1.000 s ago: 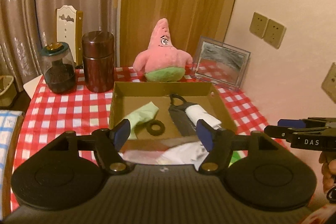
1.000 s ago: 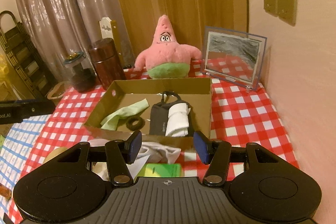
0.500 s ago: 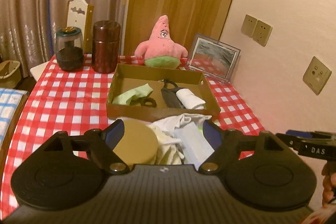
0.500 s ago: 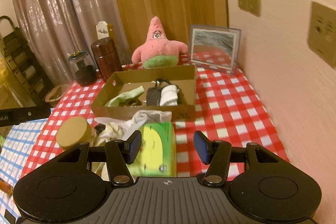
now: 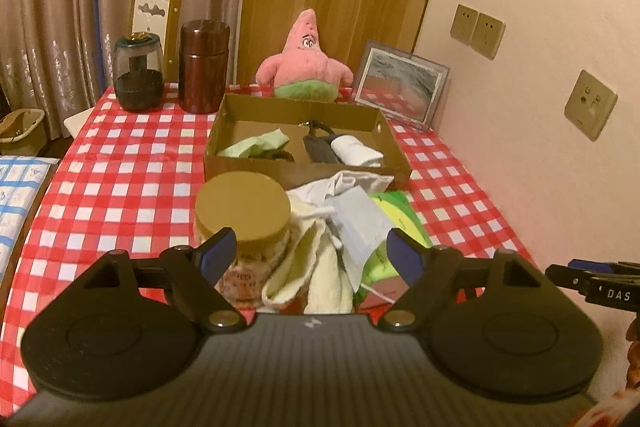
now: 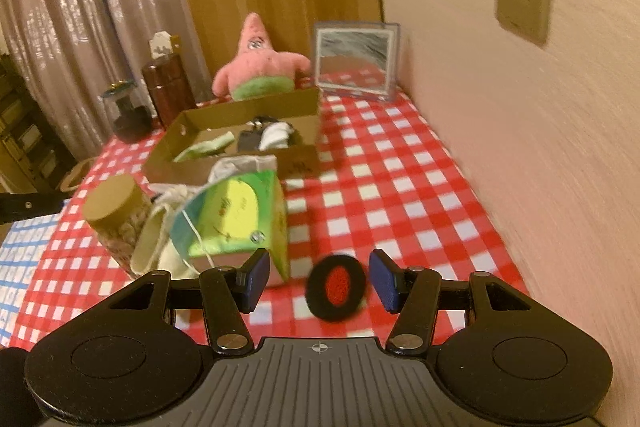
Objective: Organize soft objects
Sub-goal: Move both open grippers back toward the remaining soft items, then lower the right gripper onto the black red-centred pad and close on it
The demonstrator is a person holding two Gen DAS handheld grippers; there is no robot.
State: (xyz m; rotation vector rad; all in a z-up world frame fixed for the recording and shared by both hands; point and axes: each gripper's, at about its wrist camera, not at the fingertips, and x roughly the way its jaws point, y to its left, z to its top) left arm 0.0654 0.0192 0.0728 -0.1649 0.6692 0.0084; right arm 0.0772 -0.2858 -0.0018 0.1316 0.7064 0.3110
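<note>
- While the right gripper (image 6: 318, 279) is held wide open and empty, a black ring (image 6: 335, 285) lies flat between its 2 fingers on the checked tablecloth (image 6: 400, 195).
- The left gripper (image 5: 312, 253) is also open, holding nothing.
- The ring should be pinched across its rim, then carried to the cardboard box (image 6: 298, 163).

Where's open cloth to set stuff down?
Free: checked cloth between cardboard box and right wall; also left of box, before the brown canister. Crowded: pile before the box, tissue pack, jar, cloths.
</note>
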